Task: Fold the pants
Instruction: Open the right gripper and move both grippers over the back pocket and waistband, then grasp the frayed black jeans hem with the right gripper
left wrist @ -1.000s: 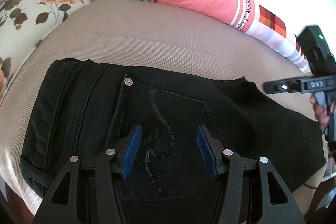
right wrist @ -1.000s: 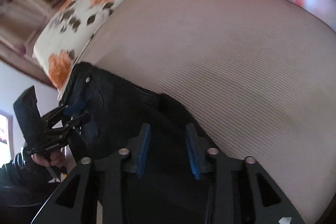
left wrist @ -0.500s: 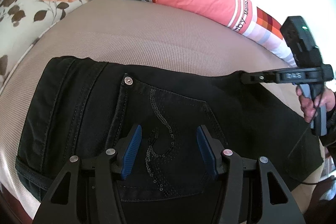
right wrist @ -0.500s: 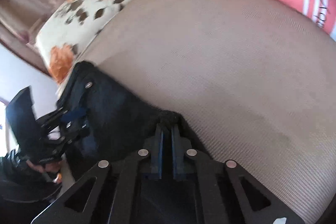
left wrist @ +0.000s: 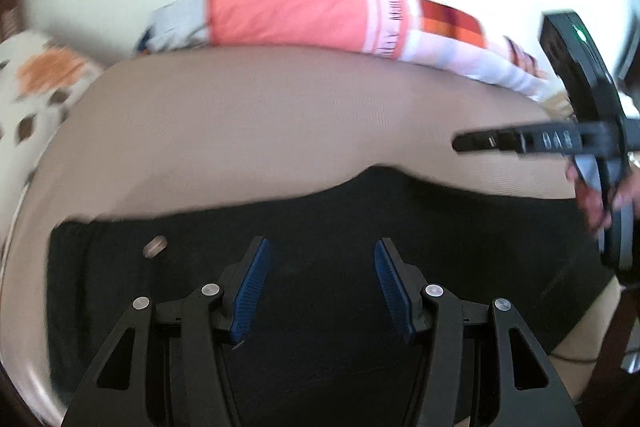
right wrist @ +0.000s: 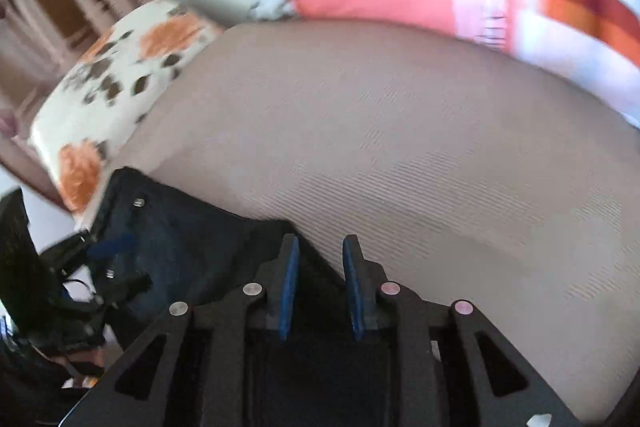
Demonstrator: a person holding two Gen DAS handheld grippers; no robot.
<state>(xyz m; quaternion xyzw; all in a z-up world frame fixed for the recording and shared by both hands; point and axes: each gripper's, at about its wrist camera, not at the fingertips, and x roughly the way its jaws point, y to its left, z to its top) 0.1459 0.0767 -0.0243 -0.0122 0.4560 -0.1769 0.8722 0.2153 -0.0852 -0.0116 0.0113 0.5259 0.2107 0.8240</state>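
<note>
Black pants lie folded on a beige bed cover, a metal rivet showing near their left end. My left gripper is open and empty just above the pants. My right gripper is open with a narrow gap, over the far edge of the pants, holding nothing. It also shows in the left wrist view, raised above the pants' right part. The left gripper shows blurred in the right wrist view at the waistband end.
A coral, white and orange striped pillow lies along the far edge of the bed. A white floral pillow sits at the far left. A pale wall rises behind them.
My right gripper closed on the pants' far edge half a second ago and has now opened and lifted off it. The left gripper pulled back toward me; both views are blurred by motion.
</note>
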